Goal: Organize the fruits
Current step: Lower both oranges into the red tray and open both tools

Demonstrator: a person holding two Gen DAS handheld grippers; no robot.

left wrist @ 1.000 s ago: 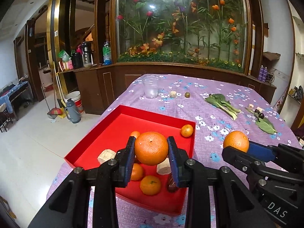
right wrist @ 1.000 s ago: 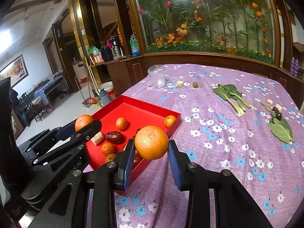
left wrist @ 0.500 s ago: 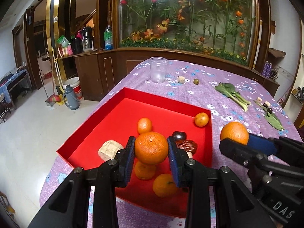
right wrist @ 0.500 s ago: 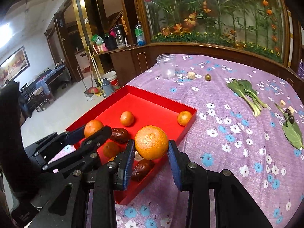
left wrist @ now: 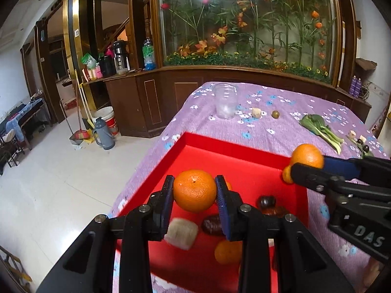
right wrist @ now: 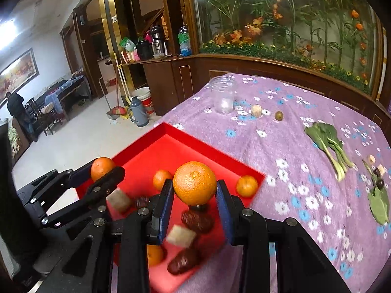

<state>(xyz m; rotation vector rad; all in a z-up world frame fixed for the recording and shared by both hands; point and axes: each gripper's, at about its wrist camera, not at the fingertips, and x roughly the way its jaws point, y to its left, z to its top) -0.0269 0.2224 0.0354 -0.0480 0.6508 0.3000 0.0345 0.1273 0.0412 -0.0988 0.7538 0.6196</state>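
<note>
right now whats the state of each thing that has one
left gripper: shut on an orange, above the tray
right gripper: shut on an orange, above the tray
tray: open, part filled with fruit
jar: upright, no lid
greens: lying flat on the cloth

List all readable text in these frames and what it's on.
"DAS": white letters on the black body of the right tool, seen in the left wrist view, cut off at the frame edge.
Red bucket on the floor: white print, too blurred to read.
Green-labelled bottle on the counter: label too small to read.
Nothing else legible.
</note>
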